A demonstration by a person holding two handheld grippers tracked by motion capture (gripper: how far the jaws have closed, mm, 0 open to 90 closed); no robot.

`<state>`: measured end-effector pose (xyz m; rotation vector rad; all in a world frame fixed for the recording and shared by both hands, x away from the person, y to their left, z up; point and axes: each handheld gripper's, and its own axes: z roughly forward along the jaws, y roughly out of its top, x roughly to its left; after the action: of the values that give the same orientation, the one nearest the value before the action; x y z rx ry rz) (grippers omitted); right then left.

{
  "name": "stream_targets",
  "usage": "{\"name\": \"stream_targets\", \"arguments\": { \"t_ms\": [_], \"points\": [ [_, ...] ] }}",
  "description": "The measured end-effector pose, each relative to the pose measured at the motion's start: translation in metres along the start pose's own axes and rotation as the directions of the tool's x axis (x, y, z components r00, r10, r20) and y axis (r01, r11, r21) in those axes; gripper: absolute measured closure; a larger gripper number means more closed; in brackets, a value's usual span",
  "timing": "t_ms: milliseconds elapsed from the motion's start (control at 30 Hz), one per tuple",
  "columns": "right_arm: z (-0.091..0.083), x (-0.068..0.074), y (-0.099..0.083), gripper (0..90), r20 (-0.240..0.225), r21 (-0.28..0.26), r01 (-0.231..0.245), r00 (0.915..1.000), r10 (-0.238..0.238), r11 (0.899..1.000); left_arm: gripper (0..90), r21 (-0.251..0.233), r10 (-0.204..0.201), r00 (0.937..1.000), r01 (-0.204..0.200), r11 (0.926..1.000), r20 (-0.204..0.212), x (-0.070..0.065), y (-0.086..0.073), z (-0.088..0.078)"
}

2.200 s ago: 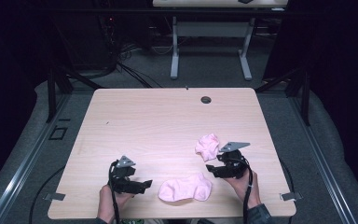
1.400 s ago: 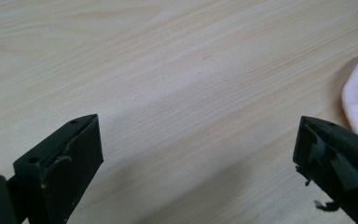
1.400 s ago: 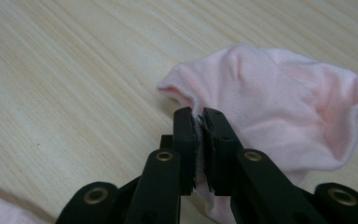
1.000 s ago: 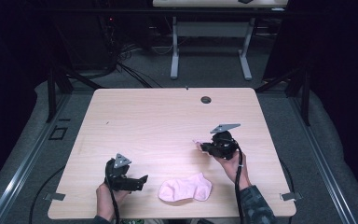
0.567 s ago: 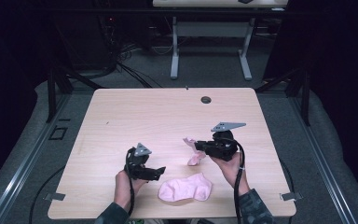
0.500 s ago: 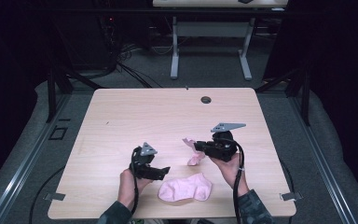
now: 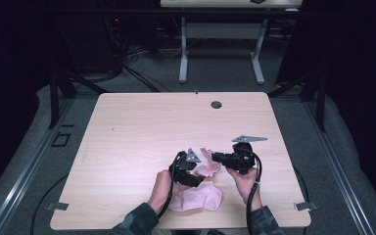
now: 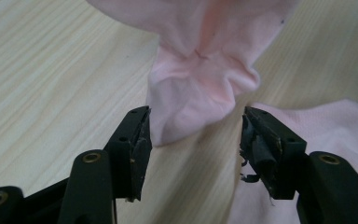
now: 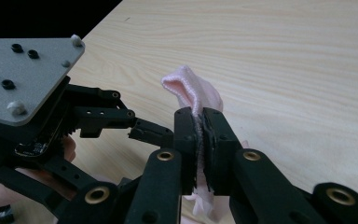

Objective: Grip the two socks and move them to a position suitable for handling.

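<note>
Left gripper view shows my left tool (image 8: 193, 135) closing around the hanging pink sock (image 8: 200, 93), pads not yet touching; the right tool (image 9: 200, 126) pinches its top (second sock (image 7: 198, 198) on worktop (image 7: 142, 127)). I centre, then clamp.

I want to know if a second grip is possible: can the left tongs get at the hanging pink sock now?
Probably yes. The left tongs have been closing, pads either side of the hanging pink sock, nothing between. The right tongs hold it up.

Pink socks (image 7: 206, 166), pale wood-grain table (image 7: 142, 127), black claws.
</note>
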<state>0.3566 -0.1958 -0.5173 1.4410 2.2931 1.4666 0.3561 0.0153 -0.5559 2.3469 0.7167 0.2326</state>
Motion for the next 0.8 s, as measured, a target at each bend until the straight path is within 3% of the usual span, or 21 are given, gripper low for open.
{"name": "stream_targets", "arguments": {
  "t_ms": [67,100,167,200,333,567,800],
  "points": [
    [0.001,-0.005,-0.004,84.6,-0.014,-0.012,-0.038,0.9992,0.038,0.999,49.4,0.029,0.01,0.9999,-0.01,0.9995,0.006,-0.001,0.003,0.007],
    [0.001,-0.01,-0.007,84.6,-0.015,-0.011,-0.057,0.9983,0.057,0.998,56.7,0.055,0.016,0.9999,-0.016,0.9984,-0.003,-0.002,0.004,0.012],
    [0.001,-0.013,-0.009,84.6,-0.017,-0.011,-0.071,0.9974,0.071,0.997,63.5,0.061,0.017,0.9998,-0.017,0.998,-0.007,-0.002,0.004,0.014],
    [0.001,-0.013,-0.009,84.6,-0.017,-0.011,-0.071,0.9974,0.071,0.997,63.5,0.06,0.017,0.9995,-0.015,0.9981,-0.028,-0.002,0.004,0.015],
    [-0.002,-0.019,-0.013,84.3,-0.024,-0.018,-0.093,0.9954,0.093,0.995,85.2,0.059,0.019,0.9978,-0.016,0.9981,-0.064,0.0,0.005,0.016],
    [-0.009,-0.022,-0.011,83.8,-0.004,-0.051,-0.09,0.9959,0.09,0.995,88.5,0.043,0.018,0.9982,-0.015,0.9989,-0.058,0.006,0.003,0.009],
    [-0.016,-0.026,-0.014,82.4,0.034,-0.052,-0.085,0.9956,0.087,0.995,88.5,-0.011,0.03,0.9923,-0.032,0.9994,-0.12,0.014,-0.004,-0.032]
  ]
}}
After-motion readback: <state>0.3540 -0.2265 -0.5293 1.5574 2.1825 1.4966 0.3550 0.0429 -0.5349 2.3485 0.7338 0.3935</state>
